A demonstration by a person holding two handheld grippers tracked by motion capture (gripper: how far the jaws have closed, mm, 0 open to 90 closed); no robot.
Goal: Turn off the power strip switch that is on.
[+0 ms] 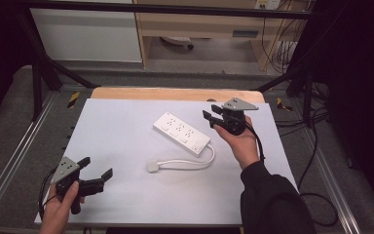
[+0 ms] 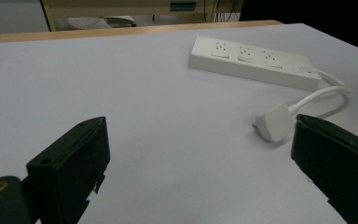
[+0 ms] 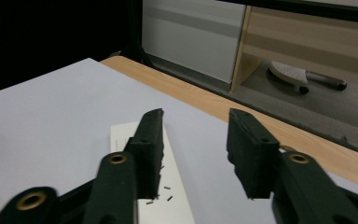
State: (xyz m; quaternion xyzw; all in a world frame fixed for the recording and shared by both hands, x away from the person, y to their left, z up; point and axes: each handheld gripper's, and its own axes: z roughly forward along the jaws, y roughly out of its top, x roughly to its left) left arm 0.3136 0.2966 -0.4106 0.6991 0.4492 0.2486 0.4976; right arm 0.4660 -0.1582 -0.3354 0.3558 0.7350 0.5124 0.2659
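Note:
A white power strip [image 1: 181, 132] lies slantwise on the white sheet near the table's middle. Its cable [image 1: 195, 163] loops back to a white plug [image 1: 153, 166] lying flat. My left gripper [image 1: 97, 167] is held low at the front left, open wide, with nothing between its jaws. Seen from the left gripper view, its own gripper [image 2: 200, 123] frames the plug [image 2: 274, 122] and the strip [image 2: 251, 63] farther off. My right gripper [image 1: 210, 111] hovers open just right of the strip's far end. In the right gripper view, that gripper [image 3: 196, 121] looks down on the strip [image 3: 175, 205].
A white sheet [image 1: 126, 195] covers the wooden table, whose bare far edge [image 1: 175, 93] shows. Black frame bars [image 1: 44, 73] stand at the back left and right. Cables [image 1: 316, 146] trail on the floor to the right. A cabinet [image 1: 199, 29] stands behind.

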